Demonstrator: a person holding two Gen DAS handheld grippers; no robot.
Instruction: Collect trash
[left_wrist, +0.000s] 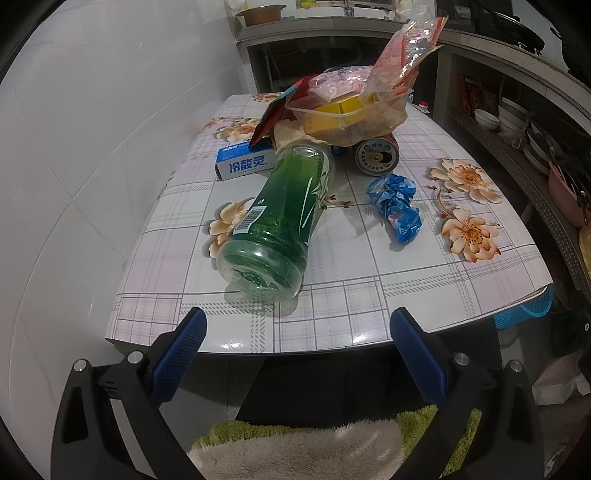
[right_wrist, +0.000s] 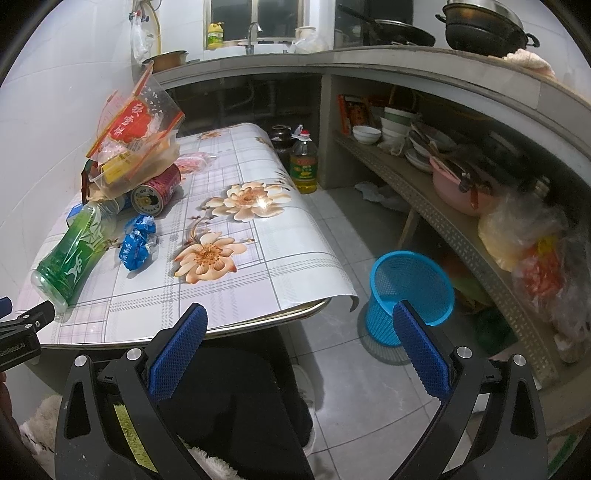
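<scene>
A green plastic bottle (left_wrist: 280, 218) lies on its side on the flowered table (left_wrist: 369, 295), its base toward me. My left gripper (left_wrist: 297, 321) is open and empty just short of the bottle's base. A crumpled blue wrapper (left_wrist: 397, 206), a red can (left_wrist: 376, 155), a blue-white box (left_wrist: 245, 164) and a heap of plastic packaging (left_wrist: 354, 107) lie behind it. My right gripper (right_wrist: 299, 317) is open and empty off the table's near edge. A blue mesh bin (right_wrist: 410, 295) stands on the floor to the right. The bottle (right_wrist: 70, 254), wrapper (right_wrist: 138, 242) and can (right_wrist: 157, 190) also show in the right wrist view.
A white tiled wall (left_wrist: 92, 166) borders the table's left side. A concrete counter with shelves of bowls and dishes (right_wrist: 424, 147) runs along the right. An oil bottle (right_wrist: 303, 162) stands on the floor by the table's far corner.
</scene>
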